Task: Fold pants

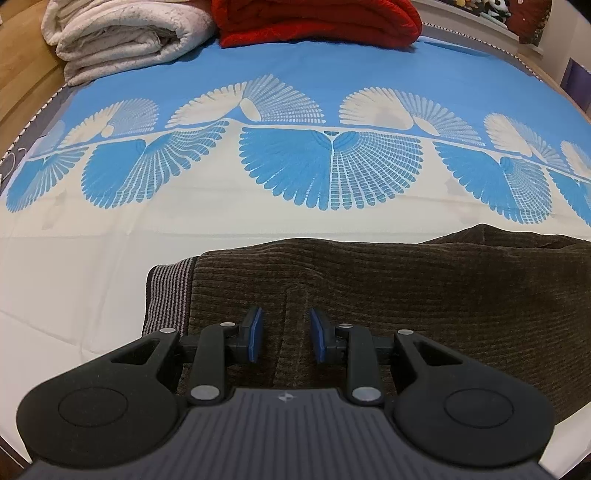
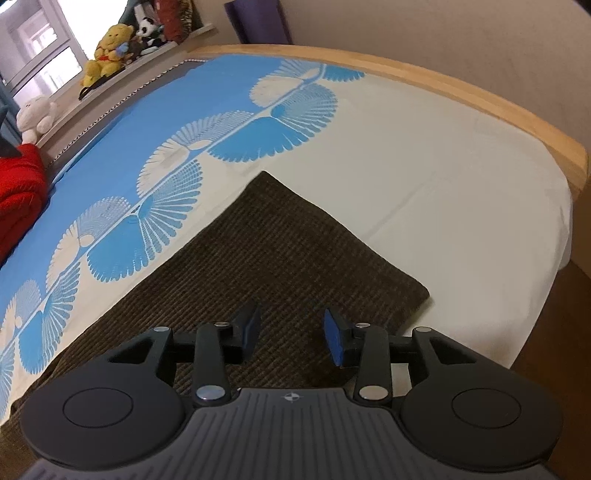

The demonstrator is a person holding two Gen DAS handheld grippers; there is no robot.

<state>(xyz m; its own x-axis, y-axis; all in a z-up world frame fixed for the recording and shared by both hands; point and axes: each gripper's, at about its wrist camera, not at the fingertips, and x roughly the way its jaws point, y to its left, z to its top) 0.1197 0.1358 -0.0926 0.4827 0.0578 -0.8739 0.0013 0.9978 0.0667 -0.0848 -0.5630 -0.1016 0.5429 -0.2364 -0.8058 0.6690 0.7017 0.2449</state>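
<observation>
We start right at our left gripper (image 1: 285,334): its blue-padded jaws stand apart, holding nothing, poised just over the brown corduroy pants (image 1: 406,295). A seam in the cloth runs straight up between the pads. Just to the left we see the striped waistband (image 1: 168,295) at the near end of the pants, lying on the bed (image 1: 74,277).

Over to our right gripper (image 2: 291,334): jaws likewise spread, empty, hanging above the other end of the pants (image 2: 266,251). Here the fabric lies flat, and its far corner points toward the middle of the bed (image 2: 424,166).

So the pants stretch along the near side of the bed, on the cream part of the sheet.

Looking further out, we pass the band of blue and cream fan patterns (image 1: 328,173). Beyond that, at the far edge in the left view, a folded white blanket (image 1: 122,37) sits beside a folded red blanket (image 1: 317,22). In the right view, a wooden bed frame (image 2: 480,110) curves around, and stuffed toys (image 2: 110,48) line a ledge by the window.
</observation>
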